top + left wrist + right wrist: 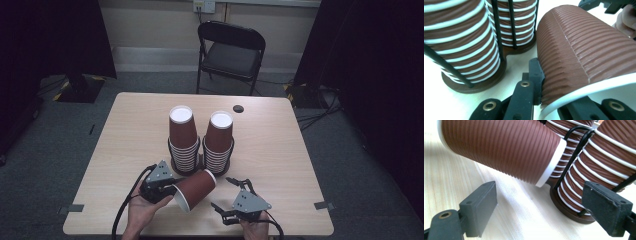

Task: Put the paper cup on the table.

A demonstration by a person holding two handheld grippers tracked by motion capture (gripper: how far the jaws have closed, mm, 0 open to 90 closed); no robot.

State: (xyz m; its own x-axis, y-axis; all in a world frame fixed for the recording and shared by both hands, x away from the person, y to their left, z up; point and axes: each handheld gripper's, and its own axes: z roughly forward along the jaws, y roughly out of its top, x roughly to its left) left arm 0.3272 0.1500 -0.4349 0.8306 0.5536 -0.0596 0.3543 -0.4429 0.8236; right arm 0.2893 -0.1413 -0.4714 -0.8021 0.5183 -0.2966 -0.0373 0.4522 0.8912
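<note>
Dim room, dark drapes at either side, a folding chair [231,50] at 12 o'clock beyond a pale wood tabletop [125,135]. At centre stand two cup stacks, left stack [182,140] and right stack [218,142], each in a wire holder on a round brown base, bottoms up. The left gripper [167,189], at 7 o'clock from the stacks, has its jaws clamped on the rim wall of a single ribbed cup [196,189]; the cup lies tilted, mouth toward the person, base pointing at 1 o'clock and just short of the holders. In the left gripper view one jaw presses the outer wall of the cup [584,50] and the other sits inside the mouth. The right gripper [231,200], at 5 o'clock, stands with jaws apart and nothing between them; its own view looks past them to the cup [499,147] and the right stack [599,160]. Judgement: the cup is being carried to a stack. To do this well, turn it fully bottom-up, centre the mouth over the top cup, and lower straight; keep the grip light to avoid crushing the rim. The right gripper could steady the holder.
</note>
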